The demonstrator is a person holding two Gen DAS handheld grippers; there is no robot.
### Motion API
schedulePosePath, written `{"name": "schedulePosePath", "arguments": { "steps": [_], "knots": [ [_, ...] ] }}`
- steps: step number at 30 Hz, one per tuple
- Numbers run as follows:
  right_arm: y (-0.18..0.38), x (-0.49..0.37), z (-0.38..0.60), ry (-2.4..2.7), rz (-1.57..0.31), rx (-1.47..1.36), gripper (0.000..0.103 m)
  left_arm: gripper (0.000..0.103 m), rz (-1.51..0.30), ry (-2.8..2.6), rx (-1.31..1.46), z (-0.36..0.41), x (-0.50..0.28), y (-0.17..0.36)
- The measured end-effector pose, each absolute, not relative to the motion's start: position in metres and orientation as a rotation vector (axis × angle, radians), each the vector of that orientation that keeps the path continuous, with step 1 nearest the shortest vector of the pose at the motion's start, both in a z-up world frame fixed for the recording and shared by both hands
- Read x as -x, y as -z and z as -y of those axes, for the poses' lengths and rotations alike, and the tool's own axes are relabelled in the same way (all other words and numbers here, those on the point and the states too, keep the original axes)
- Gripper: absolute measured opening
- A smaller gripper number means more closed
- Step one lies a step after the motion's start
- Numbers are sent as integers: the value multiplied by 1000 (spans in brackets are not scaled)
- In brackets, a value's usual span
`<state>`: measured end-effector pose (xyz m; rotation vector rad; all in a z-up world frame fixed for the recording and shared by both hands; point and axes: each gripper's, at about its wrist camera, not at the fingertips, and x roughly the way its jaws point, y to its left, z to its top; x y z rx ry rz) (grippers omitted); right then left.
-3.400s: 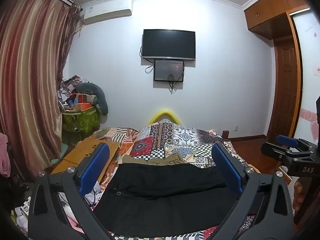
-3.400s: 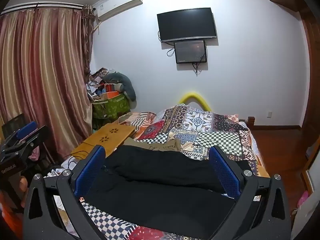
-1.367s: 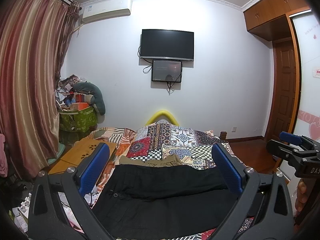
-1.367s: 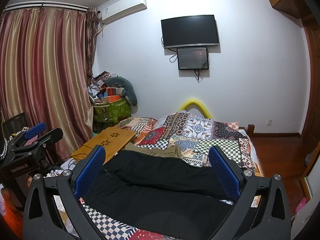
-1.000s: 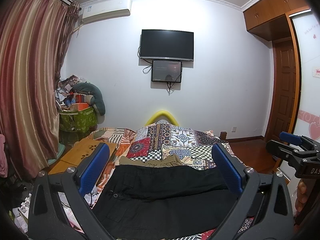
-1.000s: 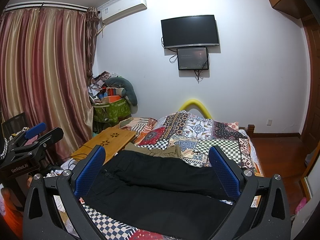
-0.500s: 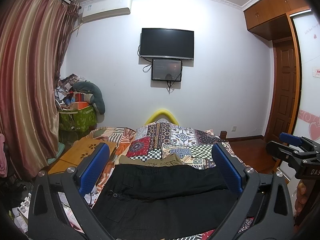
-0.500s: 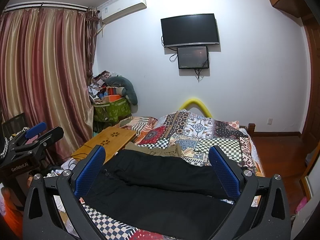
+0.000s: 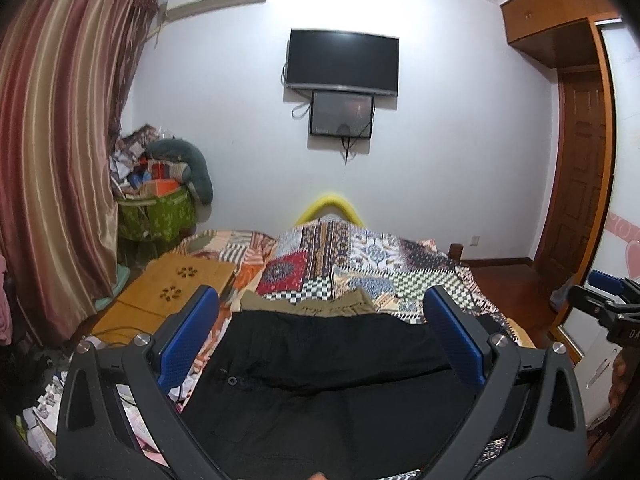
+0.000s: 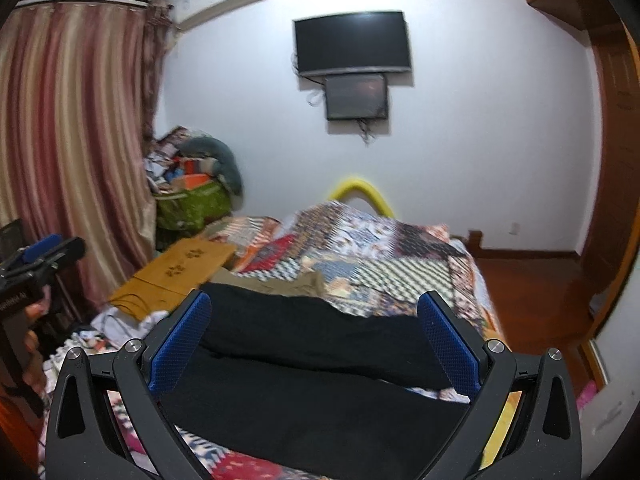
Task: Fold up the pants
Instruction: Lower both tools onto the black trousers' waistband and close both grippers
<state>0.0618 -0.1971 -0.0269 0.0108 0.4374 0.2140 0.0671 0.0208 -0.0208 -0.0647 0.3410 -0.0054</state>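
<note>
Black cloth pants (image 9: 320, 380) flat across near end of patchwork-quilt bed (image 9: 420, 276), prob. soft, limp, light, best pinched at waistband w/ button (image 9: 231, 380) & hems; left gripper (image 9: 320, 328) & right gripper (image 10: 314, 332) both spread wide, empty.

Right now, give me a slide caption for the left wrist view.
Open left gripper poised above black pants spread on a patchwork quilt, wall-mounted TV beyond.

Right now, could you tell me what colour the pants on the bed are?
Plain black pants, clearest in the left wrist view.
</note>
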Motion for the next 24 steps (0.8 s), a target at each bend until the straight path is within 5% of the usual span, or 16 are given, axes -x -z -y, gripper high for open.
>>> {"name": "schedulePosePath", "arguments": {
  "steps": [24],
  "knots": [
    [123,-178,347,163,-749,-86,103,103,-619,-77,72,-114,-290,148]
  ]
}}
